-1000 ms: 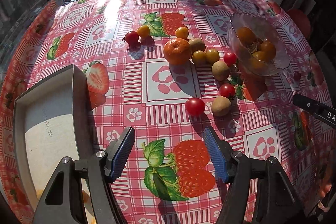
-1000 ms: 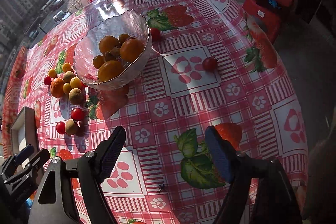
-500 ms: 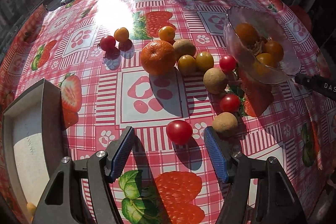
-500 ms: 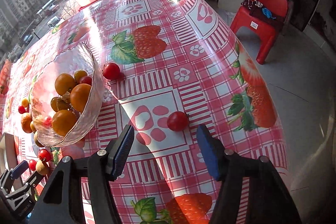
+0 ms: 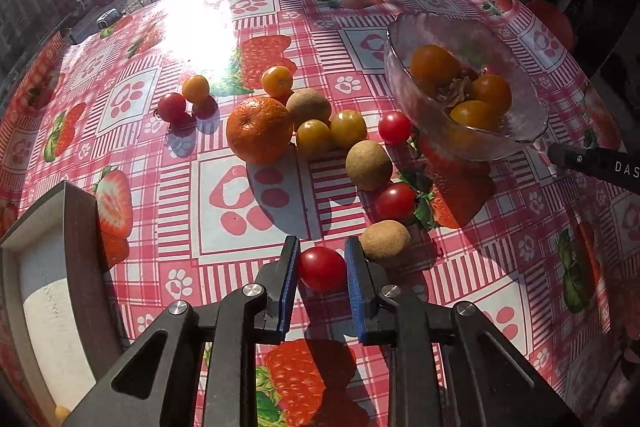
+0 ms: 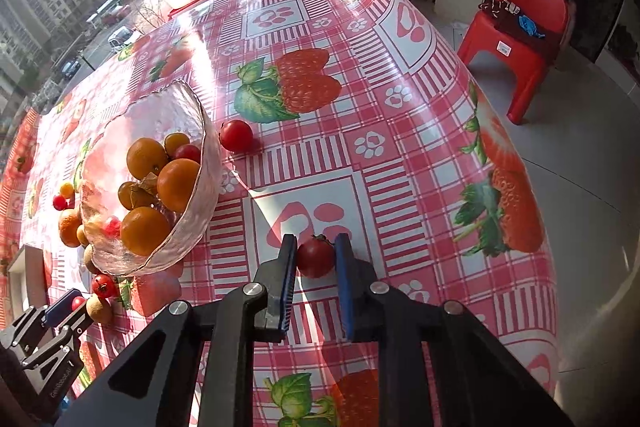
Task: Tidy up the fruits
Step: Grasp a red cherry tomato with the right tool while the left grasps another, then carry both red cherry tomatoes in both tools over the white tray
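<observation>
Red cherry tomatoes loose on the cloth in the left wrist view: five. One red tomato (image 5: 322,268) sits pinched between the blue pads of the left gripper (image 5: 322,281), jaws nearly closed on it, low on the tablecloth (image 5: 248,187). Others: one by the brown fruits (image 5: 395,202), one near the bowl (image 5: 394,127), one far left (image 5: 172,107), and one half hidden behind a yellow fruit. Yellow-orange small fruits: four. Brown round fruits: three. One mandarin (image 5: 259,129). One glass bowl (image 5: 516,131) holds orange fruits; exact count unclear, they overlap. Grey tray (image 5: 76,227) at left is cut off by the frame.

Right wrist view: right gripper (image 6: 316,257) clamps a second tomato (image 6: 315,259), jaws nearly closed, on the cloth right of the bowl. One more tomato (image 6: 236,135) lies just behind the bowl. Red chair (image 6: 524,27) on the floor, items on its seat too small to tell.
</observation>
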`<state>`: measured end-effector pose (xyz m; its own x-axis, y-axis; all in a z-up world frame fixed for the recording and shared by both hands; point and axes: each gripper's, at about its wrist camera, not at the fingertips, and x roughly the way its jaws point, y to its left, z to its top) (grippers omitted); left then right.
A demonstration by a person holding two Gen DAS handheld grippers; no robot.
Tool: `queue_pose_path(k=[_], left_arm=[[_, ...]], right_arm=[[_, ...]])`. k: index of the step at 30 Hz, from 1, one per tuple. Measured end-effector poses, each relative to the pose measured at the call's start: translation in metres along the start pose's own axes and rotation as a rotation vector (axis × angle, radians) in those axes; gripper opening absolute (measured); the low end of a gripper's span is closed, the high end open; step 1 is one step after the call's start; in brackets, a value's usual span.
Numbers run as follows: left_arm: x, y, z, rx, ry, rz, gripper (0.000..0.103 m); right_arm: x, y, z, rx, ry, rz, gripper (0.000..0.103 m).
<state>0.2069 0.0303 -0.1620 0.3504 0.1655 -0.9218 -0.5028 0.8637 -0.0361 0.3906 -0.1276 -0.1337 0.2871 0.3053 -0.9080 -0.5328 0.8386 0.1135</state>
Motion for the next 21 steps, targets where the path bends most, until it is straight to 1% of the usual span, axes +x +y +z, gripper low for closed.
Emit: queue_pose_path(k=[5, 9, 15, 21], left_arm=[[-0.006, 0.008, -0.006, -0.045, 0.017, -0.067, 0.024], [-0.016, 0.018, -0.015, -0.067, 0.020, -0.097, 0.024], [-0.034, 0.033, -0.032, -0.073, 0.025, -0.113, 0.024], [-0.052, 0.045, -0.047, -0.095, 0.025, -0.121, 0.024]], right_arm=[[-0.012, 0.007, -0.019, 0.026, 0.023, 0.059, 0.021], [-0.021, 0.017, -0.039, 0.027, 0.051, 0.090, 0.021], [-0.030, 0.037, -0.068, 0.031, 0.097, 0.130, 0.020], [-0.039, 0.058, -0.089, 0.027, 0.129, 0.162, 0.020]])
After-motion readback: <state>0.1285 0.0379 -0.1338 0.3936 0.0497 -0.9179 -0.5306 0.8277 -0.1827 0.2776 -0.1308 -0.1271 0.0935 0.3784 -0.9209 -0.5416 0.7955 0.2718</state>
